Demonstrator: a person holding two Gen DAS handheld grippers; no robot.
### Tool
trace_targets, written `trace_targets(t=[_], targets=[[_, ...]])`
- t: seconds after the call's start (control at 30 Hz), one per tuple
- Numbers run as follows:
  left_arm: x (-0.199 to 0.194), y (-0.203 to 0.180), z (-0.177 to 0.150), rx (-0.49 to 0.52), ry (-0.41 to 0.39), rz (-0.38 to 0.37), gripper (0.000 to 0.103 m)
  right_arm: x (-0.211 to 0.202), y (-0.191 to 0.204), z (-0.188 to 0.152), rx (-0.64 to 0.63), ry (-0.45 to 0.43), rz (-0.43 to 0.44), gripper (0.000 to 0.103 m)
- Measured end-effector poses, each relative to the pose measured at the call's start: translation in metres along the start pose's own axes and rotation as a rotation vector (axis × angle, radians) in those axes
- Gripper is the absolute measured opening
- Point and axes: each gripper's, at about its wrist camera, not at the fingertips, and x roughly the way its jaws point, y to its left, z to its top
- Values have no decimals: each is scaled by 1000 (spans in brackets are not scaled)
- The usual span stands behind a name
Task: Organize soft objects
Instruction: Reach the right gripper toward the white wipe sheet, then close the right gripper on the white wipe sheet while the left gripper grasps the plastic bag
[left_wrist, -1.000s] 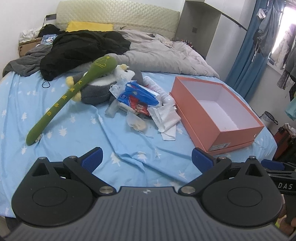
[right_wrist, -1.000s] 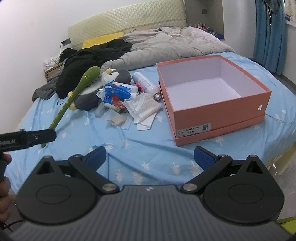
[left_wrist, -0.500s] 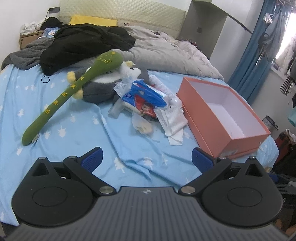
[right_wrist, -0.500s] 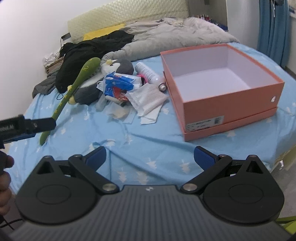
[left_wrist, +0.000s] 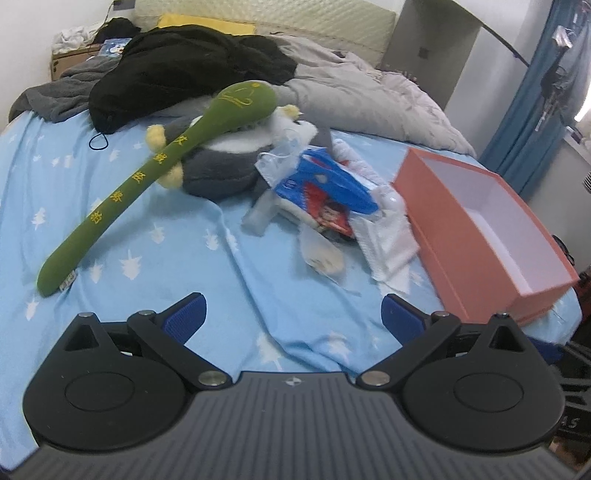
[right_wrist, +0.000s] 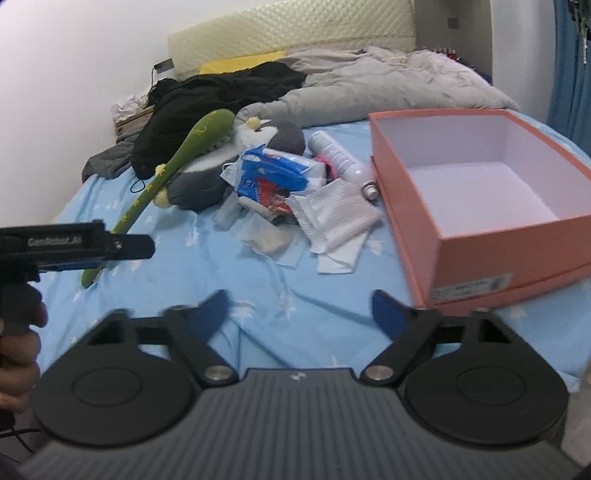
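Note:
A long green plush stick (left_wrist: 147, 177) (right_wrist: 162, 177) leans on a grey and white plush penguin (left_wrist: 221, 162) (right_wrist: 258, 144) on the blue bed. Beside them lies a heap: a blue tissue pack (left_wrist: 325, 184) (right_wrist: 273, 177), white cloths (left_wrist: 391, 240) (right_wrist: 332, 214) and a white bottle (right_wrist: 340, 158). An empty orange box (left_wrist: 480, 236) (right_wrist: 480, 177) stands to the right. My left gripper (left_wrist: 291, 314) hovers open over bare sheet, short of the heap. My right gripper (right_wrist: 299, 306) is closing, with nothing between its jaws.
Black clothing (left_wrist: 177, 70) and a grey duvet (left_wrist: 362, 99) cover the far half of the bed. In the right wrist view, the left gripper's body (right_wrist: 74, 247) and a hand (right_wrist: 18, 347) show at the left edge. Blue curtains (left_wrist: 535, 103) hang at right.
Both grippers have moved forward and lower toward the heap, which looks larger now. The right gripper's jaws have drawn closer together; the left jaws stayed wide.

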Motion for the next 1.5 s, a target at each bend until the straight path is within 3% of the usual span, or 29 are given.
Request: trace_targets(t=[0.2,0.3,0.5,0.77,1.13,1.27,1.33,1.5], targets=[[48,26,12,-120,46,-57,95,39,10,7,-69,-20,3,51],[72,26,15,-126,50,-63,90,59,9,12,-76,-27,15,44],[118,24,24,-95,69,-88,75,102,6,17,-124,-30,2,44],[165,23,34,-131,116,-166,75,157,-13,24,-124,0,-56,52],[200,1,30,-79,154,-209,74,200,-26,31,-167,11,-75,52],[213,-7,30,-47,174,-204,65,204,-27,30,-184,27,-60,52],[214,-11,30,-23,167,-192,56,203,-29,29,-183,30,-52,50],[215,-22,29,-4,156,-145,42,199,-34,30,-156,36,-43,30]])
